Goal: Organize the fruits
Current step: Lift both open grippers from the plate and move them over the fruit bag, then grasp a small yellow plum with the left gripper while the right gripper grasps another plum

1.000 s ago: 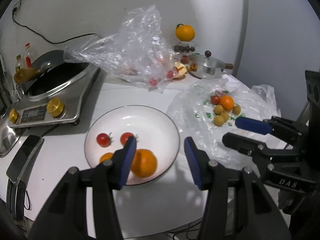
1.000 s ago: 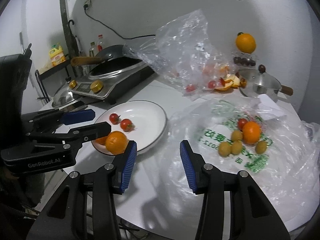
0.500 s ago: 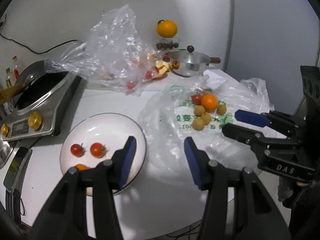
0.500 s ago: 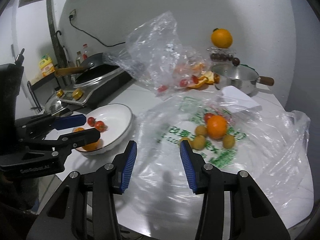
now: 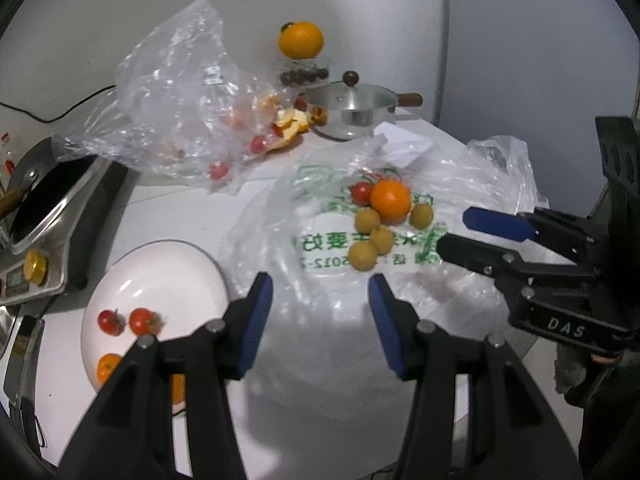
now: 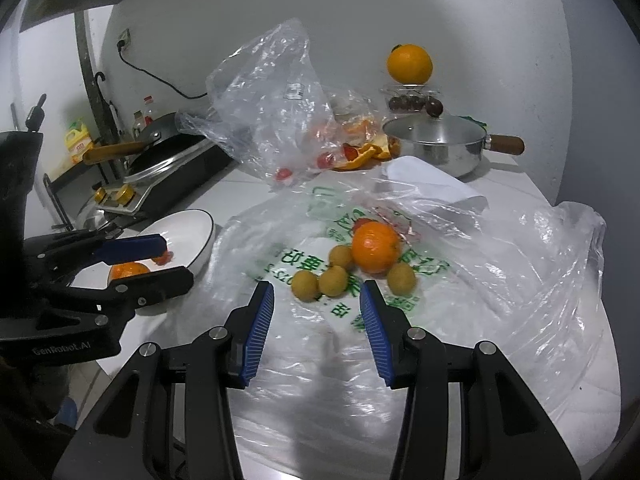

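An orange (image 5: 390,199) (image 6: 375,246), a red tomato (image 5: 362,193) and several small yellow-green fruits (image 5: 363,255) (image 6: 333,280) lie on a flattened printed plastic bag (image 5: 320,248) (image 6: 500,264). A white plate (image 5: 160,280) (image 6: 192,232) at the left holds two cherry tomatoes (image 5: 140,321) and orange fruit (image 5: 107,366). My left gripper (image 5: 320,292) is open and empty, just short of the fruit pile. My right gripper (image 6: 317,300) is open and empty, close in front of the yellow-green fruits.
A crumpled clear bag (image 5: 180,100) with tomatoes and peel lies at the back. A steel pot (image 5: 352,108) stands behind, with an orange (image 5: 301,39) on a jar. An induction cooker with a pan (image 5: 44,204) stands at the left.
Both grippers have swung right, away from the plate and toward the fruit pile on the printed bag. Both stay open and empty.
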The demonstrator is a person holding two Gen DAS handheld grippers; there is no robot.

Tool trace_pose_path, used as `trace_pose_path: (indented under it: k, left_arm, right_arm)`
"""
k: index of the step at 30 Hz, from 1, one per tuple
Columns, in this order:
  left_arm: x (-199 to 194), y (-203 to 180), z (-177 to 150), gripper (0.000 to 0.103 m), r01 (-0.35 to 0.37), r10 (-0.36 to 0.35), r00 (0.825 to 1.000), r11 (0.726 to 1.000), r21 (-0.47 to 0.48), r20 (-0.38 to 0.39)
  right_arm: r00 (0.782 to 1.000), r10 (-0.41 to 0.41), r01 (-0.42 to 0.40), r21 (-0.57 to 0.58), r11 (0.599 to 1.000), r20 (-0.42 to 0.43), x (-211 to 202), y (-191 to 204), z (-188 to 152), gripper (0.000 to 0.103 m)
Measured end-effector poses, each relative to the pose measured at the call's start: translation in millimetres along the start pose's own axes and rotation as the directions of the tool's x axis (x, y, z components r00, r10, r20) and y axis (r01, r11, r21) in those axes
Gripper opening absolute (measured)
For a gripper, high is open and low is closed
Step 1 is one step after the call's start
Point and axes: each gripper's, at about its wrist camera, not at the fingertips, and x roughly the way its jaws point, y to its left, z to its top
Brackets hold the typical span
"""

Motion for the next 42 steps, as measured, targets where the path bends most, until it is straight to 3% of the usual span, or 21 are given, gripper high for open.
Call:
trace_pose_path:
  k: [13,18,33,42]
  left_arm:
    - [45,-33,9,0.051,0.016,-0.015,0.999,1.000,0.017,-0.045]
    - [57,-36,11,0.051,0.017,-0.016,0.998,1.000,0.017,-0.055]
    - [88,-33,15,0.050,-0.004,0.008,0.997,0.999,0.045,-0.082]
    - [99,-31,18,0.043,0.022,-0.015,0.995,0.997,0.068,-0.097]
  right_arm:
    - [1.000,-0.002,0.002,0.017,1.000,-0.006,-1,-48,-3,0.045]
    - [1.000,0.008,-0.008,-0.007,1.000,-0.021,1,-51,-8,0.039]
    - [0.999,-0.006,0.005,-0.015,1.000,-0.032,15,-60,2,0.038]
    - [0.996,-0.030,0.030,-0.006,1.000,-0.088,41,-60,14,0.036]
